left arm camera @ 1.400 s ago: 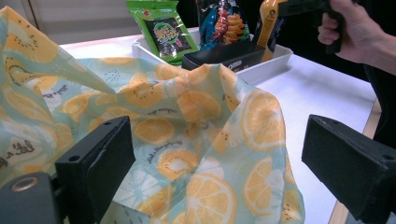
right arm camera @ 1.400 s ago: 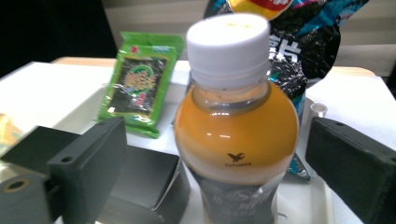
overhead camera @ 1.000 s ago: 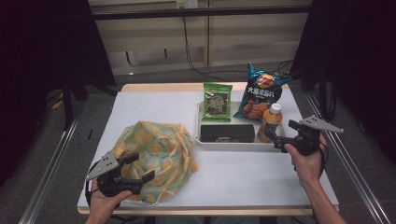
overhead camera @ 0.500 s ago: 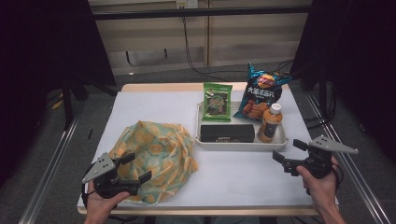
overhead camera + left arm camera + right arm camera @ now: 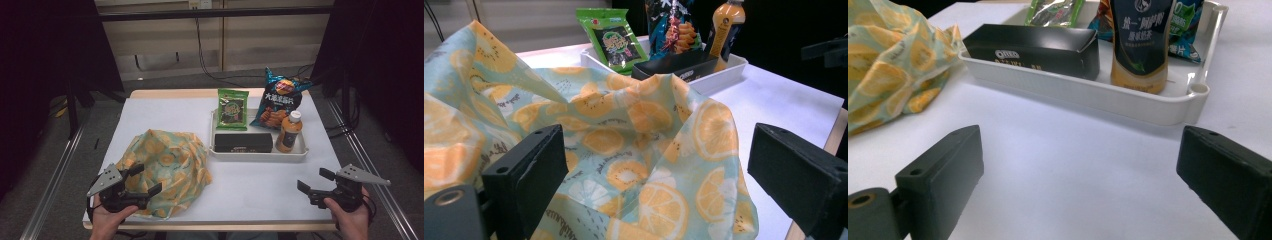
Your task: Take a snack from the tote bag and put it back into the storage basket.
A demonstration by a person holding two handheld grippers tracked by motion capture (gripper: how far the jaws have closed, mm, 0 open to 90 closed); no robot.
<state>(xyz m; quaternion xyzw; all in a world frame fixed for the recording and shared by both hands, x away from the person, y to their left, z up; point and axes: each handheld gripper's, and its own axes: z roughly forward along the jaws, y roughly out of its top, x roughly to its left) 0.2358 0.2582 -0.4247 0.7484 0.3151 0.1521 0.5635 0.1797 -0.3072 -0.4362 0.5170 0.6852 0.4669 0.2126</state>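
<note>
1. At a white table [image 5: 165, 112], a person holds a two-jaw gripper in each hand; the left gripper [image 5: 148, 181] hangs over the near edge of a crumpled lemon-print cloth [image 5: 167, 167], its jaws spread wide with nothing between them.

2. In the left gripper view, the cloth [image 5: 624, 145] rises in folds between and beyond the two black jaws (whether either jaw touches the fabric cannot be told).

3. The right gripper [image 5: 311, 184] sits low over bare tabletop at the near right, well apart from the cloth, its jaws likewise wide apart and holding nothing.

4. Beyond it lies a white tray [image 5: 260, 155], just beside the cloth's right edge, holding a black Oreo box [image 5: 243, 142] along its near side and an upright orange bottle [image 5: 288, 134] with a white cap at its right.

5. A green snack packet [image 5: 232, 109] and a blue chip bag [image 5: 279, 102] lean at the tray's far side.

6. In the right gripper view, the tray [image 5: 1148, 107], box [image 5: 1033, 50] and bottle [image 5: 1141, 42] stand ahead of the open jaws, the cloth [image 5: 893, 60] at the left.
</note>
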